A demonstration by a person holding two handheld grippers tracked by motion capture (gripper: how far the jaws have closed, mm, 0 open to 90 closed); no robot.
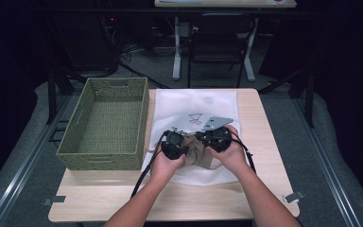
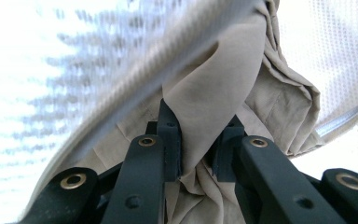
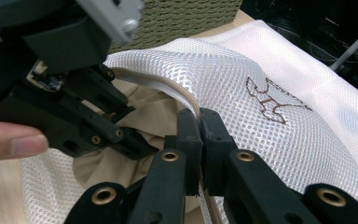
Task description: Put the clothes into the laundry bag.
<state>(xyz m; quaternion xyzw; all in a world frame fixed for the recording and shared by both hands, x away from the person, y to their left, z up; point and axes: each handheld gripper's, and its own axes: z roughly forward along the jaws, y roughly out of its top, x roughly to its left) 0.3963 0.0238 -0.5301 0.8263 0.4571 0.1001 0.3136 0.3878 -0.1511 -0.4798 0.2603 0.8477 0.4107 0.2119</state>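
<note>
We've got the left claw pinching the beige cloth; right claw pinches the bag rim. Bag runs lengthwise toward the desk's far edge, cloth at its near mouth.

Both forearms enter from the bottom edge and converge at centre frame. The left gripper and right gripper sit side by side, jaws clamped, each held in a hand.

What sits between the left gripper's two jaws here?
A fold of the beige cloth, pinched by the left gripper at the opening of the white mesh bag, as the left gripper view shows.
</note>
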